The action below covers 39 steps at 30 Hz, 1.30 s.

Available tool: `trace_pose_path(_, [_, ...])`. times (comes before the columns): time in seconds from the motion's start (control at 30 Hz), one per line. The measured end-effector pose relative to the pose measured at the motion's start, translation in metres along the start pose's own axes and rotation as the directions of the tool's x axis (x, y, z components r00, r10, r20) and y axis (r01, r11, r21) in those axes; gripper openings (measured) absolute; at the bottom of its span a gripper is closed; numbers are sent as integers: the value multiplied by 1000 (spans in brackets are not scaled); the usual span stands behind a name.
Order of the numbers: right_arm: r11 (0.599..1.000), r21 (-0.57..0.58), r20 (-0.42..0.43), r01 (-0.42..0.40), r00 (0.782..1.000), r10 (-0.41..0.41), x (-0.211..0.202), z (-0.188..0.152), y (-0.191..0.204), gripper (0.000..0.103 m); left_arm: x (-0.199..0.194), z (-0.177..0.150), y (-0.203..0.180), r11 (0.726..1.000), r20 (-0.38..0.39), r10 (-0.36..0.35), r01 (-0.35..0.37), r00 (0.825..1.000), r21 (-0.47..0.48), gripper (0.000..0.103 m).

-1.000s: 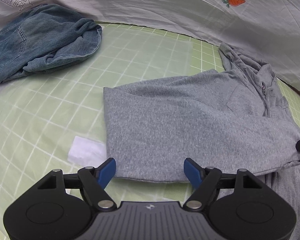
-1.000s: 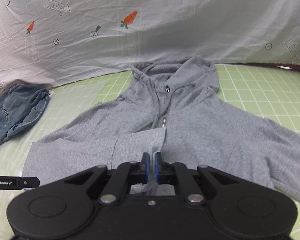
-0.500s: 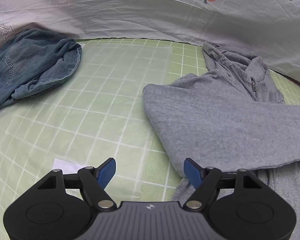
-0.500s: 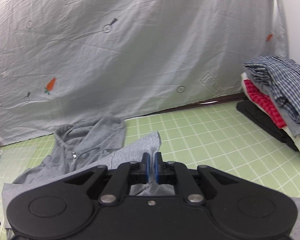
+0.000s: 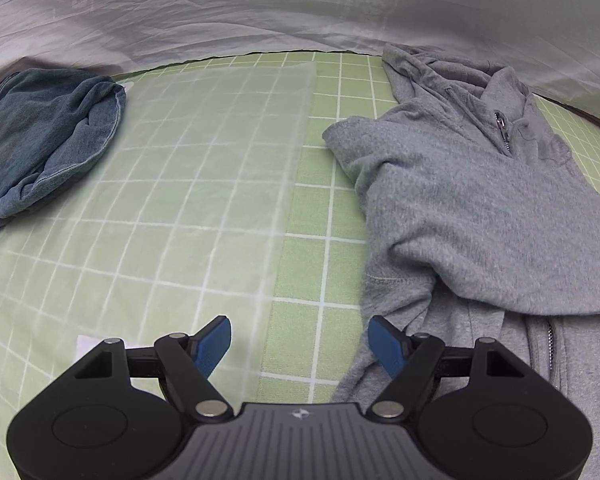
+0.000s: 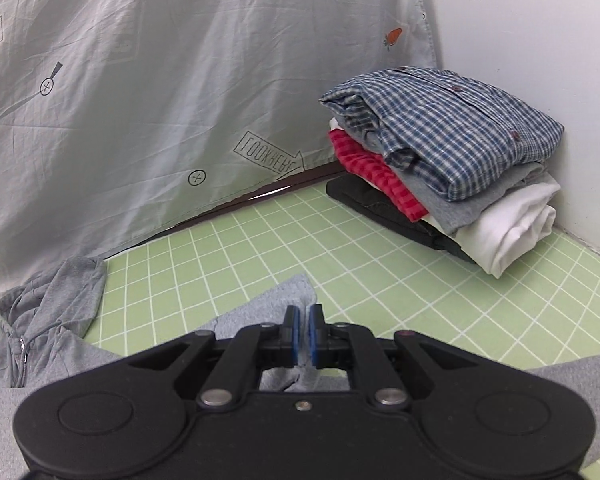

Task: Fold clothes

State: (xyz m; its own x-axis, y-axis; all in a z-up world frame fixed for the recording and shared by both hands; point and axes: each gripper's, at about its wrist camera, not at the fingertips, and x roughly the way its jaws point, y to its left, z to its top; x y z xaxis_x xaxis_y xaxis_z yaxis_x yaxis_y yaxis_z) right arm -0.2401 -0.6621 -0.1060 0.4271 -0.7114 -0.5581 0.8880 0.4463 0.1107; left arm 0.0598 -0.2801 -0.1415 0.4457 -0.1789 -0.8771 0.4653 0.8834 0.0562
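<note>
Grey fabric of the hoodie (image 6: pixel 288 304) sits pinched between the blue pads of the right tongs (image 6: pixel 303 334), which are clenched on a flap of it; the flap rises toward twelve o'clock from the pads, while the hood and zip lie crumpled at nine o'clock in the right wrist view. At two o'clock stands a stack of folded clothes (image 6: pixel 452 168), a blue checked shirt on top, then grey, red striped, white and black pieces beneath, pushed against a white wall (image 6: pixel 540 20). A pale printed sheet (image 6: pixel 180 80) with carrots and arrow marks hangs behind, from nine to one o'clock.

Left tongs (image 5: pixel 300 346) are released, pads wide apart with nothing between them, hovering over the table (image 5: pixel 312 216) with its green gridded mat. Their right pad is just beside the hoodie's edge; whether it touches the cloth cannot be told. In the left wrist view the hoodie (image 5: pixel 480 208) fills the span from one to four o'clock, one grey layer drawn over the zipped front. A translucent plastic sheet (image 5: pixel 204 168) covers the mat from ten to twelve o'clock, and a bundle of blue denim (image 5: pixel 44 136) lies at ten o'clock, well apart from the hoodie.
</note>
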Motion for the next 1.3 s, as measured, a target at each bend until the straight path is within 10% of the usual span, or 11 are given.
trace_pose_path(0.5, [989, 51, -133, 141, 982, -133, 24, -22, -39, 9, 0, 7, 13, 997, -6, -50, 50, 999, -66, 82])
trace_pose_path(0.6, [987, 103, -155, 125, 982, -108, 20, -34, -42, 39, -2, 17, 17, 988, 16, -105, 106, 994, -116, 82])
trace_pose_path(1.1, [973, 159, -238, 169, 963, -129, 30, -55, -46, 65, 47, 98, 1, 938, 41, -274, 276, 961, -208, 80])
trace_pose_path(1.3, [975, 136, -251, 178, 958, -140, 35, -56, -44, 68, 65, 111, -12, 937, 45, -297, 300, 954, -178, 51])
